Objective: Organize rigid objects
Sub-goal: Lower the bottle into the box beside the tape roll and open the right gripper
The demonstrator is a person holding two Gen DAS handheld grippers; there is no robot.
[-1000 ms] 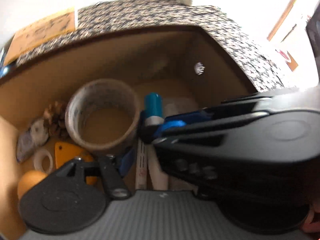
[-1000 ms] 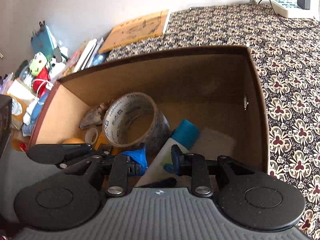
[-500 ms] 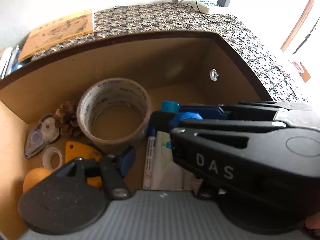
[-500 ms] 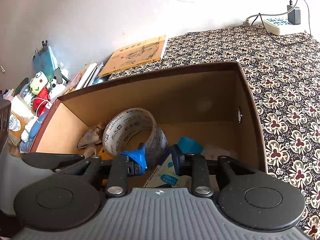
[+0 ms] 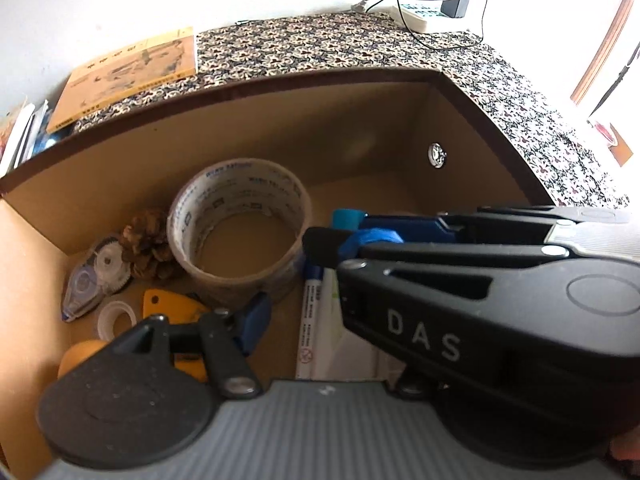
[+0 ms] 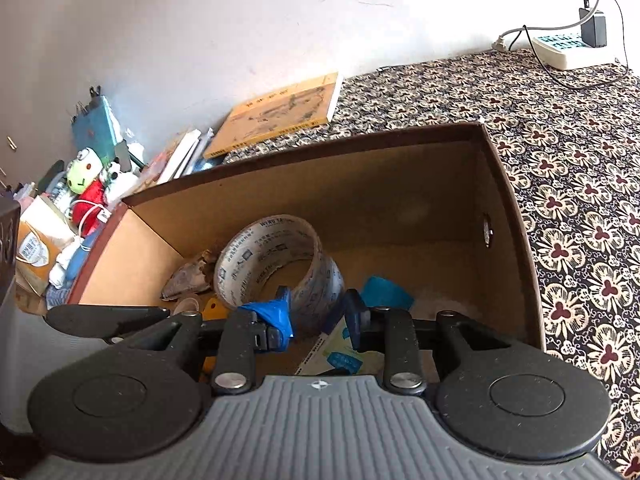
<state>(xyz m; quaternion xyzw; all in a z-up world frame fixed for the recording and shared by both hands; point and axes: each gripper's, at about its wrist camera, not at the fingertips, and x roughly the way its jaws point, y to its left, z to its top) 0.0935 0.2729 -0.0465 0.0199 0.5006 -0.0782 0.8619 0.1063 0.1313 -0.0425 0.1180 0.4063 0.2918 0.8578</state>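
On the patterned cloth (image 6: pixel 580 168) sits an open cardboard box (image 5: pixel 280 136), both grippers poised over it. Inside, a big roll of clear tape (image 5: pixel 240 236) stands on its side beside a pine cone (image 5: pixel 146 242), a correction-tape dispenser (image 5: pixel 94 280), a yellow scraper (image 5: pixel 168 304), a small tape ring (image 5: pixel 116 318) and a marker (image 5: pixel 310 320). The left gripper (image 5: pixel 280 316) is opening with nothing between its jaws. The right gripper (image 6: pixel 318 316) is also parting, empty, above a blue-capped tube (image 6: pixel 384 292).
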